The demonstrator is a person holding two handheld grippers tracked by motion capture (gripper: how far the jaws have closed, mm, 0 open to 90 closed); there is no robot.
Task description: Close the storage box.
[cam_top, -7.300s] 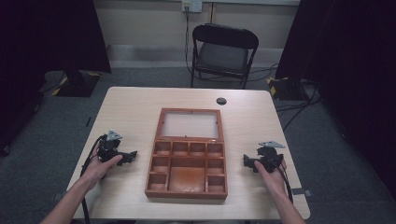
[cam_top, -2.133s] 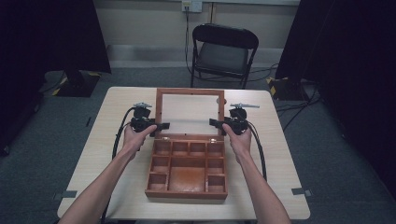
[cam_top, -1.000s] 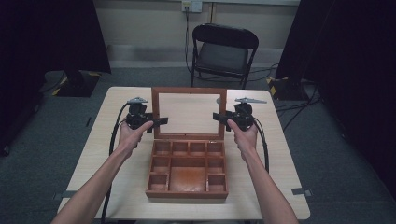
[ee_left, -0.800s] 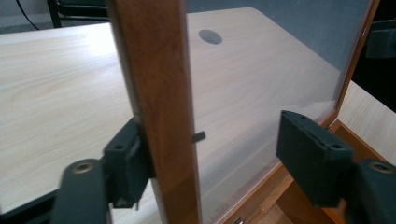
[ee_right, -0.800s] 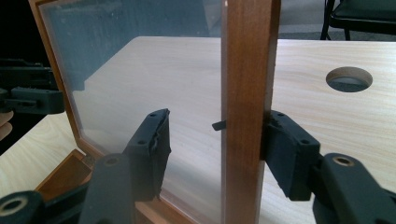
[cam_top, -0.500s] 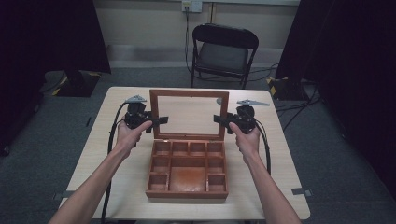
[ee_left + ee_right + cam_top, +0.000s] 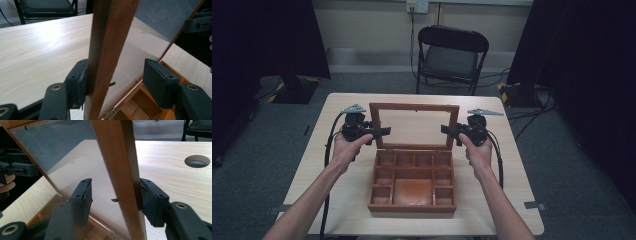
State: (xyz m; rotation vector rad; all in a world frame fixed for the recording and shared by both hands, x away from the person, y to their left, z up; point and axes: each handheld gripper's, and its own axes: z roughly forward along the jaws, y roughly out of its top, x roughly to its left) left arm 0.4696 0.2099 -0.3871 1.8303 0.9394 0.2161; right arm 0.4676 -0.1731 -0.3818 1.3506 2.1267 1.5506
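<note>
— On the middle of the table [image 7: 337, 165], what have you got?

— I see a wooden box [image 7: 413, 182] with small compartments, sitting near my side. Its glass lid [image 7: 414, 126] stands raised at the far edge of the box, roughly upright, hinged along the bottom.

— Where is your left gripper [image 7: 382, 132]?

— At the left side rail of the lid. From the left gripper view, the rail [image 7: 110, 50] runs up between my two jaws. One pad [image 7: 81, 82] is pressed against the wood; the other pad [image 7: 160, 80] stands well apart from it, over the glass side. So the jaws are spread wide, straddling the rail rather than clamping it.

— And the right gripper [image 7: 447, 130]?

— Mirror image, at the right side rail. In the right gripper view, the rail [image 7: 120, 170] passes between the jaws, one pad [image 7: 150, 200] touching its outer face, the other pad [image 7: 82, 197] apart from it, on the glass side. Spread as well, not pinching.

— Anything else nearby?

— A round cable hole [image 7: 197, 160] in the tabletop, off to the far right of the lid. Beyond the table stands a black folding chair [image 7: 451, 55]. Through the glass, in the right gripper view, I can make out my other gripper [image 7: 17, 168] at the opposite rail.
</note>
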